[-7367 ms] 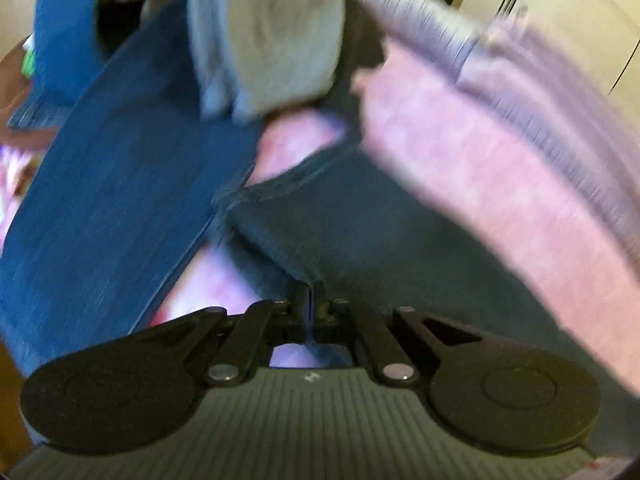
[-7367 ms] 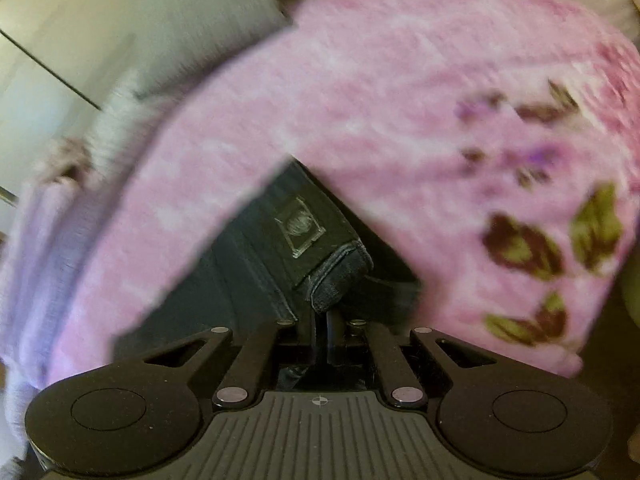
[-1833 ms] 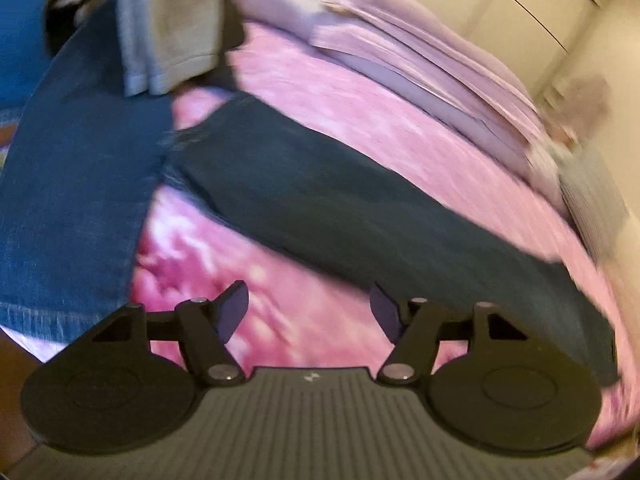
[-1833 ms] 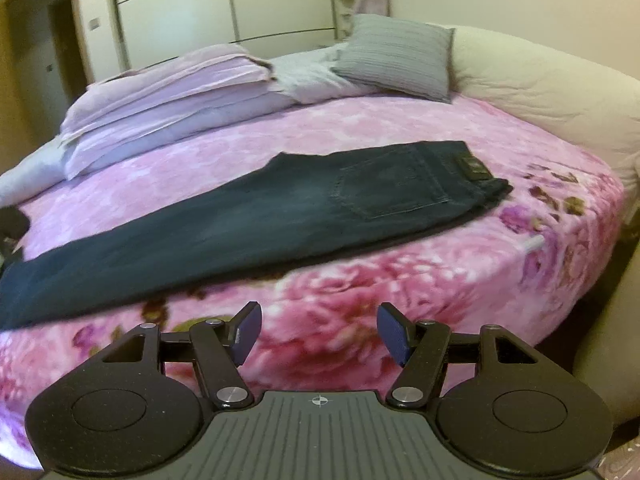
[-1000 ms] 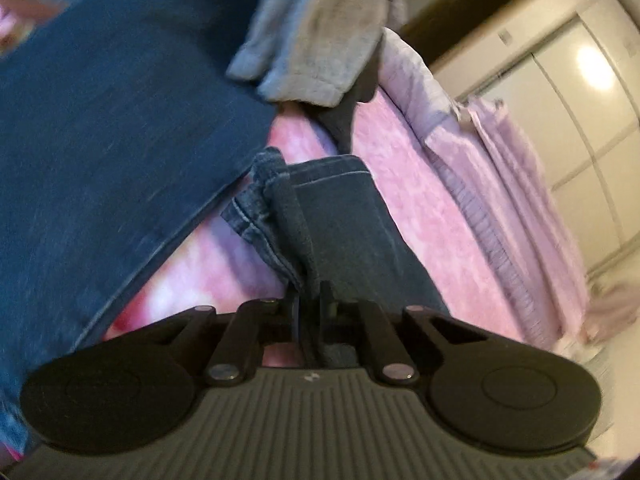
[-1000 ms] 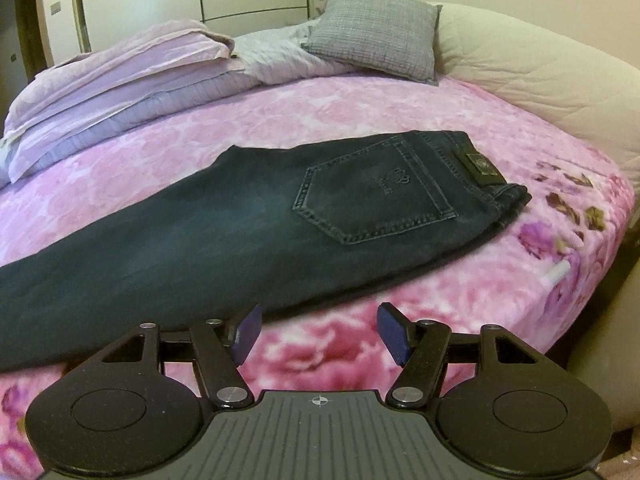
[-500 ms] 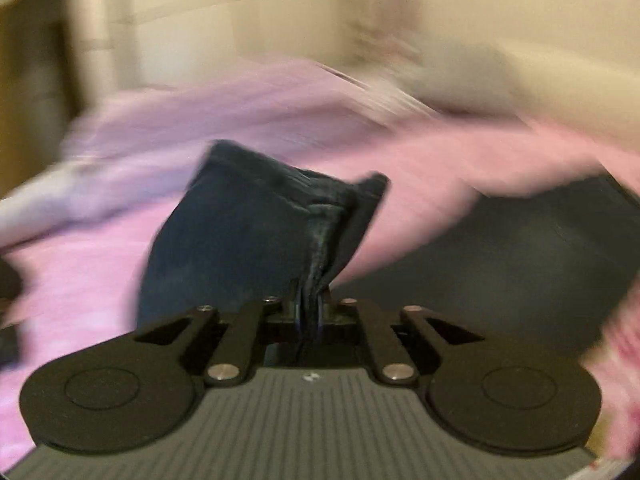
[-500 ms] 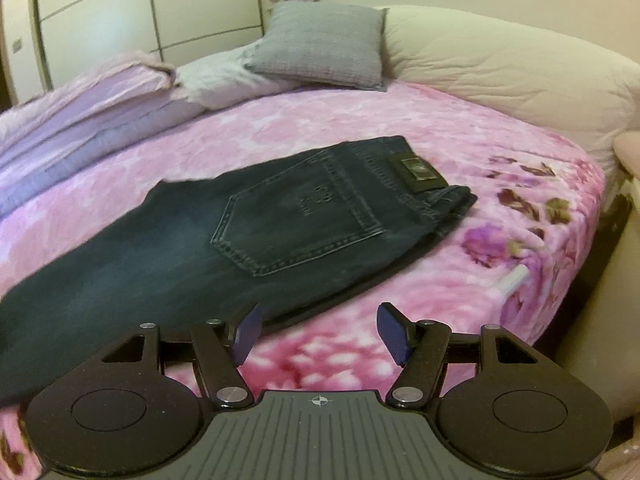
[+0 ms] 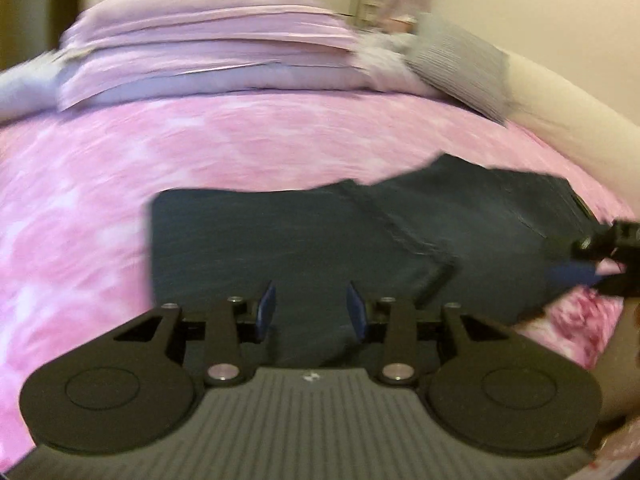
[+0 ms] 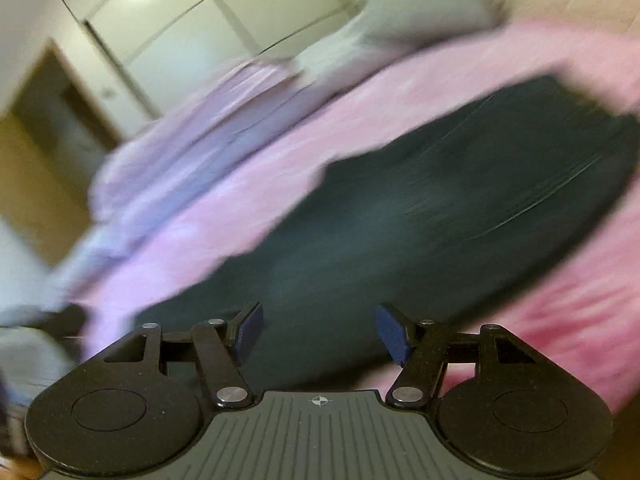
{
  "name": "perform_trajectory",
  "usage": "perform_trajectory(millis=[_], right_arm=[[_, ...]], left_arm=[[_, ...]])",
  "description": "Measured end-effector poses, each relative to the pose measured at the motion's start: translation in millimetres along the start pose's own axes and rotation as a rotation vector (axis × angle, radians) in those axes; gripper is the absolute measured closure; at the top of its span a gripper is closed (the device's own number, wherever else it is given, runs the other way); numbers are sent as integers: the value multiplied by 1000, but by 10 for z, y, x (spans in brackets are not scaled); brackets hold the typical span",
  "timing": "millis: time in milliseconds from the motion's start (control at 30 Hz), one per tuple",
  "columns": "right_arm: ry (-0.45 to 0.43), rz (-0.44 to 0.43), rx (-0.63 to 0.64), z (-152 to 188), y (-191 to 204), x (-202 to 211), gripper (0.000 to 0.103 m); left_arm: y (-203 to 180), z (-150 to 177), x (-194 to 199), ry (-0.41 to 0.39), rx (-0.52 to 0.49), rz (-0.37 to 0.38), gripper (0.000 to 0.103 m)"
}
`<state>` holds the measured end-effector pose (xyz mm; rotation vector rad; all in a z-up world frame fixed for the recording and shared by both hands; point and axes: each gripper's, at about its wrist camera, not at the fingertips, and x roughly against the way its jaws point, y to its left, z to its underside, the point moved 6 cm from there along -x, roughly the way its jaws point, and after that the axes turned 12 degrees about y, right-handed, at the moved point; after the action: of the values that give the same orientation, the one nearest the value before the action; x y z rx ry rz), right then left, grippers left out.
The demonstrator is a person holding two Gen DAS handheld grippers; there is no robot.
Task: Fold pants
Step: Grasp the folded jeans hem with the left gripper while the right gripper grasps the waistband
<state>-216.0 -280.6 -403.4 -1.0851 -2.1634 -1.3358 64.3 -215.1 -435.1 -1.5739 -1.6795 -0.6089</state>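
Left gripper (image 9: 311, 307) lower centre, jaws apart, empty. Right gripper (image 10: 318, 333) likewise. Dark pants (image 9: 320, 240) mid-frame on pink bed (image 9: 240, 140), seemingly folded 1 time. Next: probably regrip folded edge for fold 2.

Likely a home bedroom, pink bedspread (image 9: 240, 140), grey pillow (image 9: 460, 68), white wardrobe doors (image 10: 208, 20)

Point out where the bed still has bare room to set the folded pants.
Bare pink bedspread lies left of the pants, and between them and the stacked lilac bedding. The right edge is crowded by the right gripper; the grey pillow fills the far corner.
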Motion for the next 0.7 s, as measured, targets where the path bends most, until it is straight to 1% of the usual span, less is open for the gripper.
perform_trajectory(millis=[67,100,167,200,233,300,367,433,467,500,533,600,667,700], right_arm=[[70,-108,-49,44,161,-319,43],[107,-131,-73,68,220,-478,44],[155,-133,-128,88,275,-725,49],[161,-139,-152,85,294,-811,52],[162,-138,-166,72,314,-888,53],[166,-105,-173,36,361,-1026,54],[148,-75,-166,-26,402,-1107,59],[122,-27,-123,-56,456,-1168,94],[114,-27,-98,-38,488,-1193,94],[81,-41,-71,-61,511,-1173,95],[18,-40,-13,-87,583,-1078,96],[-141,-22,135,-136,796,-813,96],[-269,41,220,-175,887,-529,96],[-311,64,224,-192,859,-414,96]], left_arm=[[245,66,72,7,72,-4,67],[362,91,78,17,112,0,67],[521,147,115,32,161,11,67],[590,155,111,36,180,18,67],[643,172,133,38,193,24,67],[696,204,135,43,212,38,67],[716,209,95,47,234,67,67],[697,222,79,47,241,78,67],[675,214,74,45,235,80,67],[650,182,72,40,223,88,67],[623,152,78,33,211,100,67],[545,86,90,14,187,127,67],[417,38,73,9,140,145,67],[319,24,39,13,101,147,67]])
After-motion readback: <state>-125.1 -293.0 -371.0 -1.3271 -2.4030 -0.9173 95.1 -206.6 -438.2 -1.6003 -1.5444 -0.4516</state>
